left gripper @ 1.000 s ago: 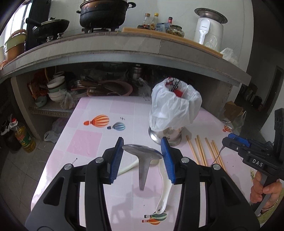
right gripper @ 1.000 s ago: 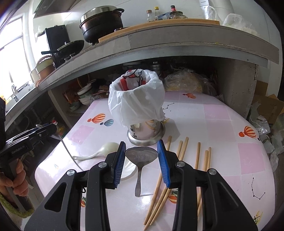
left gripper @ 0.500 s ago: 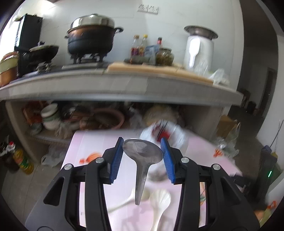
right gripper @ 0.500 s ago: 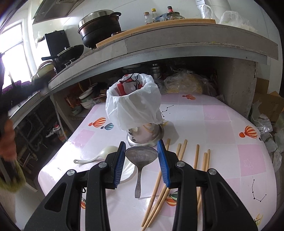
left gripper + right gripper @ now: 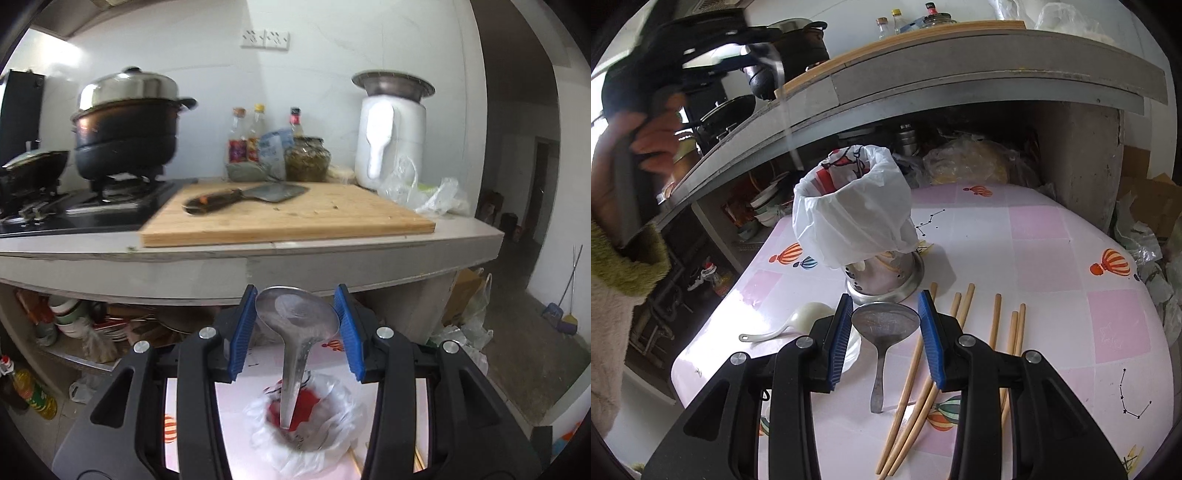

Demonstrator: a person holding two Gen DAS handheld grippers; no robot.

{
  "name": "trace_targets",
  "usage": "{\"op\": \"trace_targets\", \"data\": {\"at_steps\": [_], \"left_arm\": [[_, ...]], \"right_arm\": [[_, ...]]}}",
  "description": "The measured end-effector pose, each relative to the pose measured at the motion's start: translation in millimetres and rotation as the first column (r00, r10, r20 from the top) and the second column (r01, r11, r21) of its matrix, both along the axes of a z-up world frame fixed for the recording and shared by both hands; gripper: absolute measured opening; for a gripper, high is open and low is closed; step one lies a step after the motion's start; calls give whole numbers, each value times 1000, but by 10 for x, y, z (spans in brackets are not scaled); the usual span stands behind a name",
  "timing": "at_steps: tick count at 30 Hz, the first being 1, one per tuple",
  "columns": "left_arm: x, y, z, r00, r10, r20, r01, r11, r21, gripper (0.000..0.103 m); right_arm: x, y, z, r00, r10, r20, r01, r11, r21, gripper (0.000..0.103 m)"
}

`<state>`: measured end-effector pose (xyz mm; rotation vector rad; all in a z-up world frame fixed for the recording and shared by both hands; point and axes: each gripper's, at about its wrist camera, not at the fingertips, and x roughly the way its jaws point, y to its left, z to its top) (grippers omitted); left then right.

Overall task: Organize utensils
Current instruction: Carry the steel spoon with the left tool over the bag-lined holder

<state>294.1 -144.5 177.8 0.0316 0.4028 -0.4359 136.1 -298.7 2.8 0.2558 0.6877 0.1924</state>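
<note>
Steel spoon L [image 5: 295,325]: bowl clamped betw. blue pads of L gripper [image 5: 297,325]; handle hangs down, tip over mouth of white plastic bag [image 5: 332,443] lining the holder.
L fingers [image 5: 242,332]: part closed, pressing on spoon bowl both sides; spoon is off the worktop.
L gripper, other view: raised high at upper left [image 5: 701,51], blurred, held by a hand [image 5: 631,147] w/ fuzzy green-cuffed sleeve [image 5: 624,266].
Steel spoon R [image 5: 884,328]: bowl gripped betw. pads of R gripper [image 5: 886,325], handle trails down toward the worktop; can't tell if tip touches.
R fingers [image 5: 840,336]: part closed on that spoon's bowl.
Holder [image 5: 882,273]: metal, round base, upright on pink tiled worktop [image 5: 1034,258], bag draped over rim; just beyond R gripper.
Chopsticks [image 5: 964,314]: several wooden ones flat on worktop, R of holder, partly under R gripper.
White ladle-spoon [image 5: 798,321]: lies on worktop L of R gripper, near edge.
Backgrd: counter above w/ wood chopping board [image 5: 288,218], cleaver [image 5: 247,195] on it, black pot w/ steel lid [image 5: 129,125] on stove, bottles [image 5: 255,133], white appliance [image 5: 391,136].
</note>
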Motion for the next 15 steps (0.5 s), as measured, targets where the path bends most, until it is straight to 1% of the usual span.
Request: {"op": "trace_targets", "data": {"at_steps": [2,7,15], "left_arm": [[101,-102,-116,1000,1,-20,0,1000,25,41],[326,-254,-462,996,-3,-88,8,998,55,41],[391,-270,-927,992,-6,-125,21,993,119,41]], "right_arm": [[12,-12,-9,1000,0,-2,0,1000,5,36],[17,-37,-16,1000,1,-7,-1,1000,14,36],[29,-68,-16,1000,2,-11,-1,1000,21,36]]}}
